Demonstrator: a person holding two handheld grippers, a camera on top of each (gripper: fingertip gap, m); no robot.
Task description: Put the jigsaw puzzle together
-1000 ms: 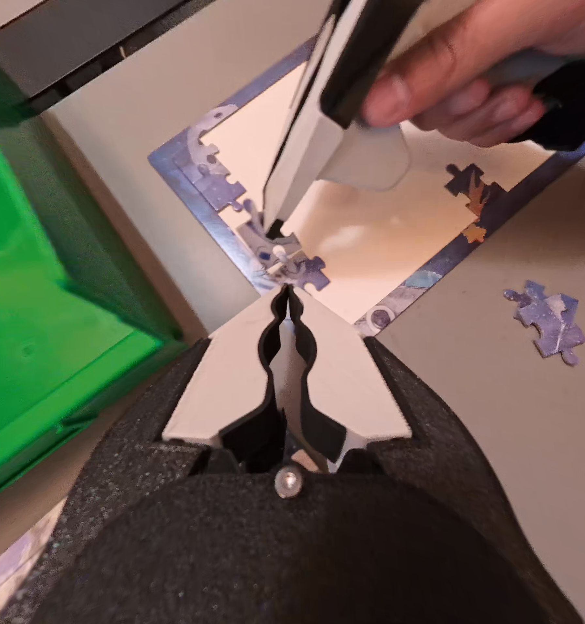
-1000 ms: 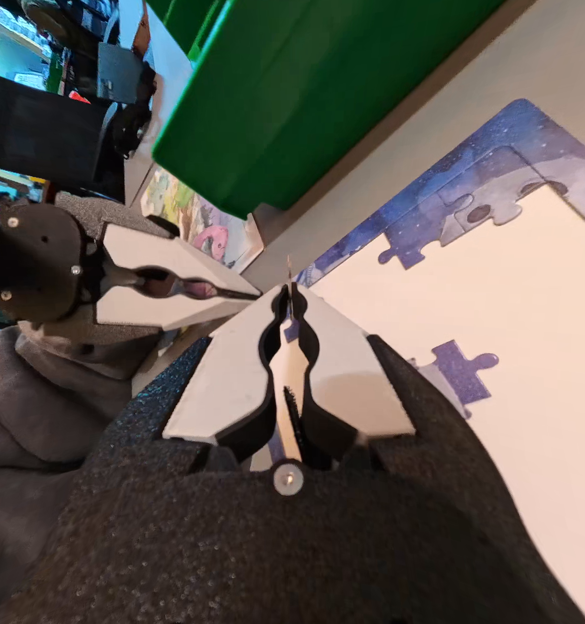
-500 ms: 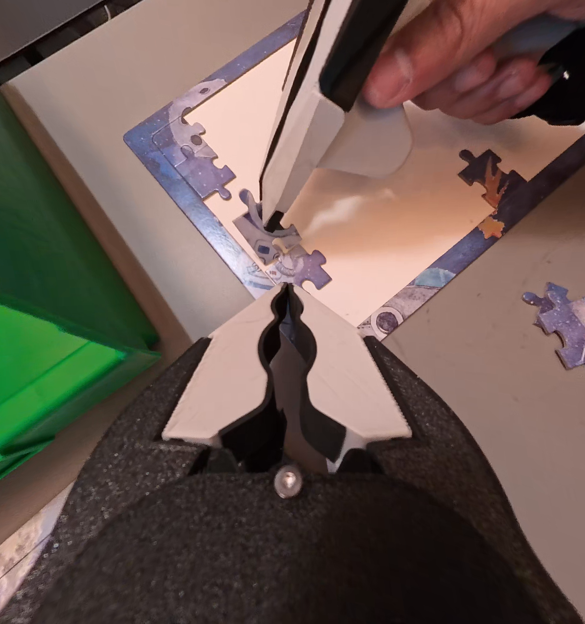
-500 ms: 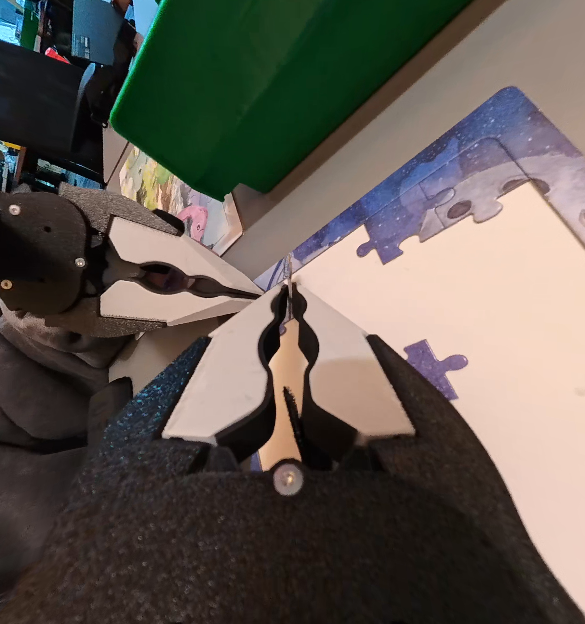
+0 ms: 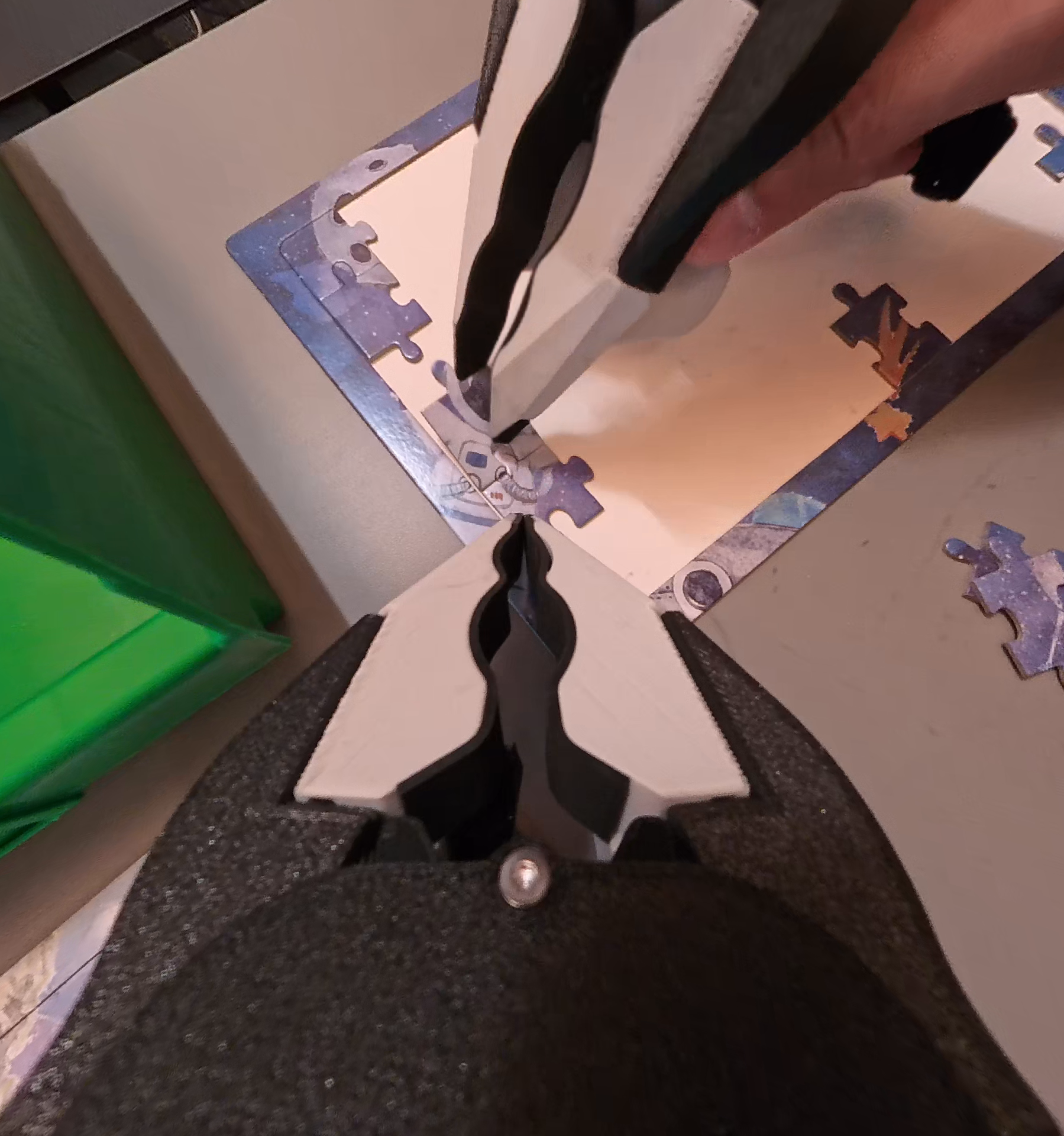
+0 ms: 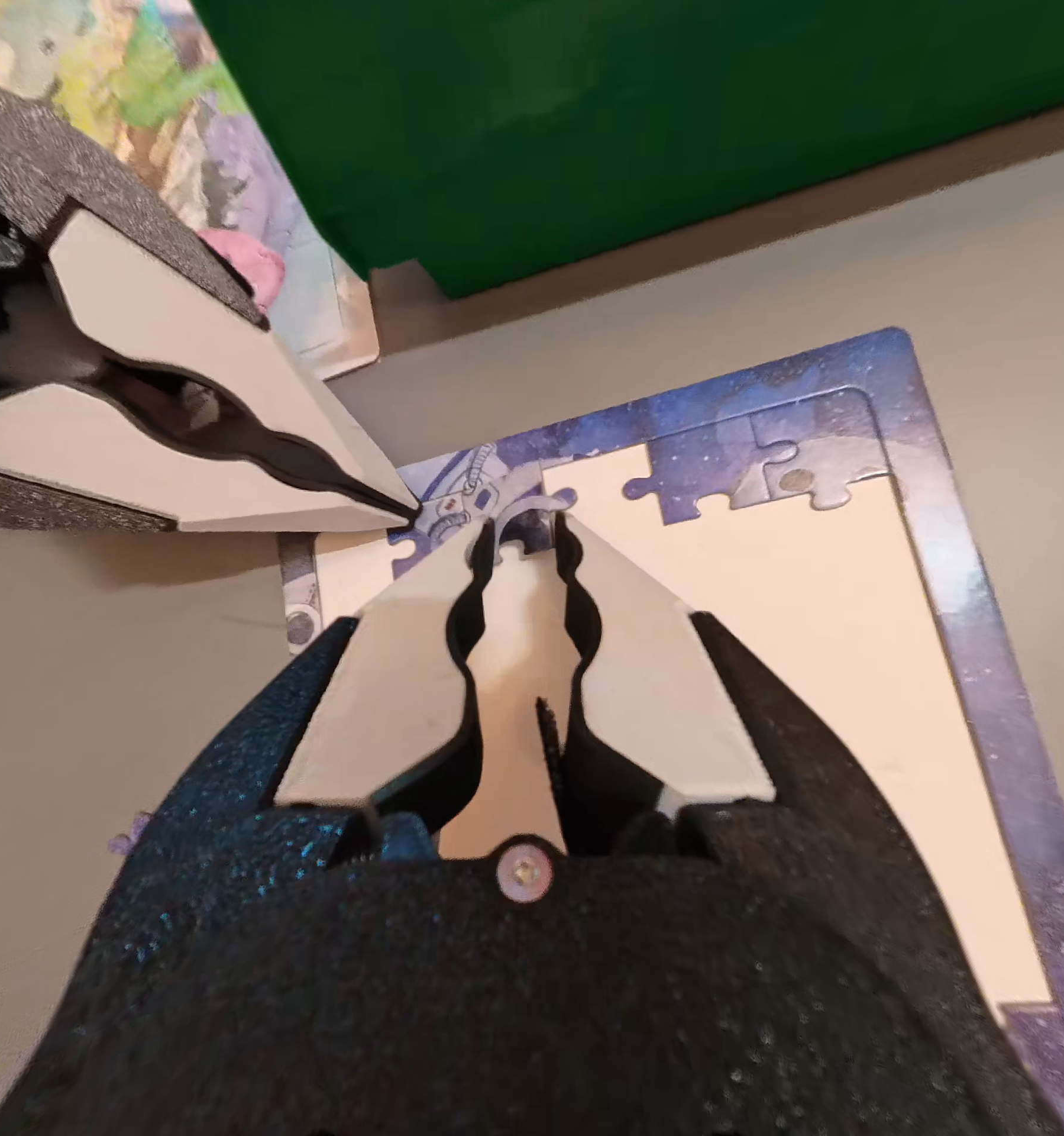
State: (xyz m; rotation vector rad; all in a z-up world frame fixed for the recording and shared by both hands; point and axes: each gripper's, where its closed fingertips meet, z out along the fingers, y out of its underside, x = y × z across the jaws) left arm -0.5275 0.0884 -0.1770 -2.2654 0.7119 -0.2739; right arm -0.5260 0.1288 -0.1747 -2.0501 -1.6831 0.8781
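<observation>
Right gripper point(image 6: 520, 528) parted narrowly, tips resting on the astronaut piece point(image 5: 504, 473) by the frame point(image 6: 922, 553) edge — left gripper point(image 5: 522, 521) closed, pressing its near corner. Two corner pieces point(image 6: 756, 473) beyond already seated — most of the tray bare, one loose piece point(image 5: 1033, 605) waiting off right.

Grey table point(image 5: 885, 737): puzzle tray point(image 5: 357, 393), green bin point(image 5: 74, 553)

Glossy green plastic bin point(image 5: 56, 553) — matt cardboard puzzle tray point(image 6: 824, 676).
</observation>
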